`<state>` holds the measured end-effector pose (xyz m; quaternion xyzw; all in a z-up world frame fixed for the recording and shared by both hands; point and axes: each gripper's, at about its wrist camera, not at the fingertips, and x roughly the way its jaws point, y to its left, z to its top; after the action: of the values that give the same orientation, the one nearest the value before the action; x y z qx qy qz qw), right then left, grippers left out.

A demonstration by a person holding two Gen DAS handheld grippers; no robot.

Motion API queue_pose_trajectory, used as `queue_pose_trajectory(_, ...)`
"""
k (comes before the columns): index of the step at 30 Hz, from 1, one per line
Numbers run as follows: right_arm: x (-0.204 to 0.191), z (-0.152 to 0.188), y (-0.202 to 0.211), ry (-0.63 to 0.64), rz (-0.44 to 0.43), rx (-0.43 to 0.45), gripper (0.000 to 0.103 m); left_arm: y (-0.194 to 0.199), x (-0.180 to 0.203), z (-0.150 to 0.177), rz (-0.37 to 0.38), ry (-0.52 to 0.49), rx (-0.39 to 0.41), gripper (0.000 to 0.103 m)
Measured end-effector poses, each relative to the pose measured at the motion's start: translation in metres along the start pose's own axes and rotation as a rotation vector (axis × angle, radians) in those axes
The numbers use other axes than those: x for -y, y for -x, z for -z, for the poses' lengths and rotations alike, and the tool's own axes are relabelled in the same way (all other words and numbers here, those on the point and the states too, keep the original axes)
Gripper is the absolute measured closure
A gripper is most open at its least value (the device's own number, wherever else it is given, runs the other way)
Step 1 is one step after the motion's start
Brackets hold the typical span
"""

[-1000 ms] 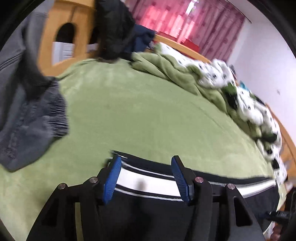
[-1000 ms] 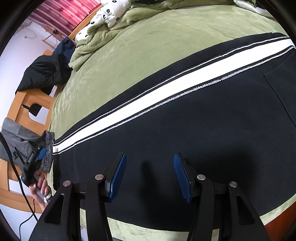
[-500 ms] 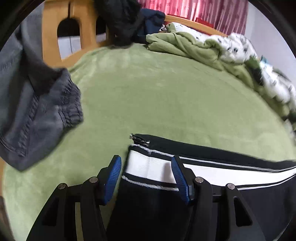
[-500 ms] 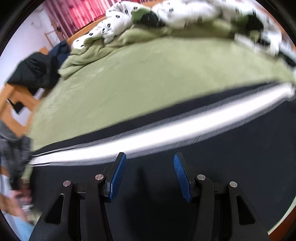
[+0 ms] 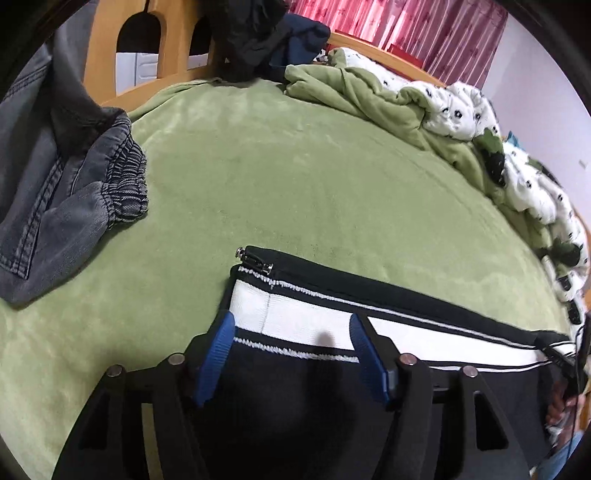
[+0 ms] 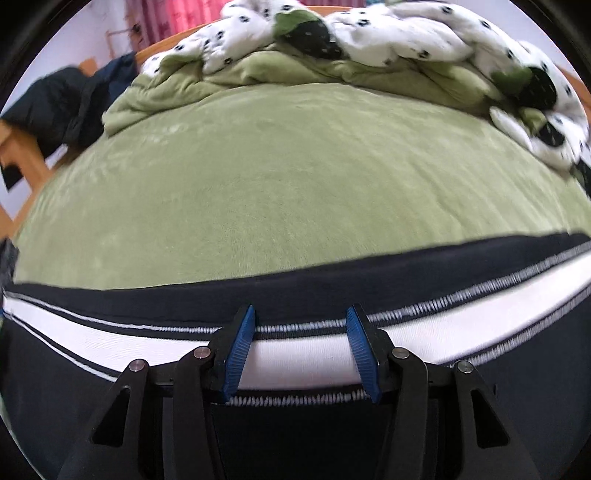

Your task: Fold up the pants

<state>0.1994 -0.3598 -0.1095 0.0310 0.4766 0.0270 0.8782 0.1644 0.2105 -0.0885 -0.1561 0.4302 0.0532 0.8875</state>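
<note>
Black pants (image 5: 373, 290) with a wide white side stripe lie flat on the green bedspread (image 5: 295, 177). The leg's cuff end, with a small zipper (image 5: 255, 263), sits just ahead of my left gripper (image 5: 291, 319). Its jaws are opening over the stripe at the cuff, and the pads do not press the cloth. In the right wrist view the same pants (image 6: 480, 406) run across the picture. My right gripper (image 6: 301, 312) stands open low over the white stripe (image 6: 303, 354), further along the leg, gripping nothing.
Grey jeans (image 5: 66, 192) lie at the left of the bed. A crumpled green and spotted white duvet (image 5: 461, 110) is heaped along the far side. Dark clothes (image 5: 251, 33) hang on the wooden bed frame (image 5: 103, 55). A person's hand (image 5: 561, 402) shows at the right edge.
The left gripper sank toward the cuff and its jaws widened. The right gripper swung from the black cloth over to the white stripe, rolling as it went.
</note>
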Motion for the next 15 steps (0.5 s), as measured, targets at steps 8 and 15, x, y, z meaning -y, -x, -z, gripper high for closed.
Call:
queue_pose_trajectory(8,0.004,-0.016,-0.008,0.072,-0.03,-0.009,0.053,0.0,-0.017,0.0,0.024,0.138,-0.042,0.04)
queue_pose_trajectory(15,0.025,-0.012,0.004,0.049,0.022,0.012,0.053,0.033,-0.004,0.021,0.063,0.065,-0.001,0.04)
